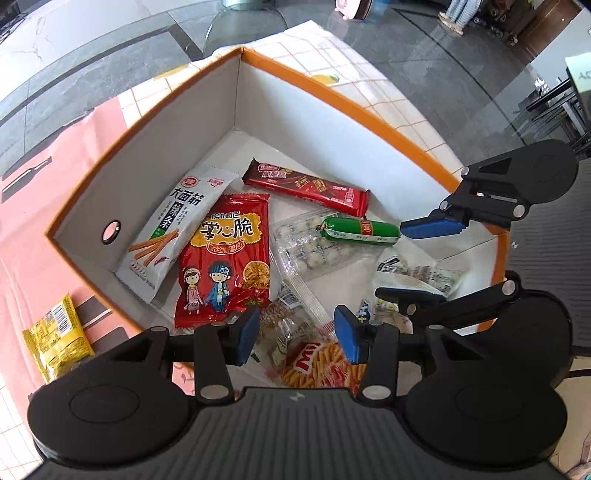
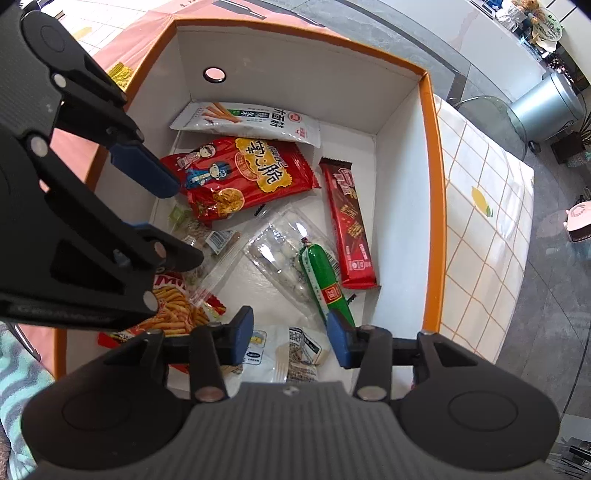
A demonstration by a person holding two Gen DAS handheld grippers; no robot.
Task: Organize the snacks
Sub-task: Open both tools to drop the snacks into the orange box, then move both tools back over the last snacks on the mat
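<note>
An orange-rimmed white box [image 1: 332,92] [image 2: 430,166] holds several snacks: a white strip pack [image 1: 173,229] [image 2: 251,122], a red cartoon bag [image 1: 225,258] [image 2: 243,177], a red chocolate bar [image 1: 306,186] [image 2: 349,225], a green sausage [image 1: 360,230] [image 2: 325,284], a clear candy tray [image 1: 314,251] [image 2: 277,251], an orange fries bag [image 1: 317,363] [image 2: 177,314] and white packets [image 1: 413,277] [image 2: 291,354]. My left gripper [image 1: 301,334] [image 2: 173,221] is open and empty above the fries bag. My right gripper [image 2: 291,339] [image 1: 406,258] is open and empty over the white packets.
A yellow snack pack [image 1: 59,336] [image 2: 120,74] lies outside the box on the pink cloth [image 1: 22,258]. A white grid tablecloth [image 2: 487,229] lies beside the box. Beyond are a grey floor, a glass table edge [image 1: 243,26] and a metal bin [image 2: 546,107].
</note>
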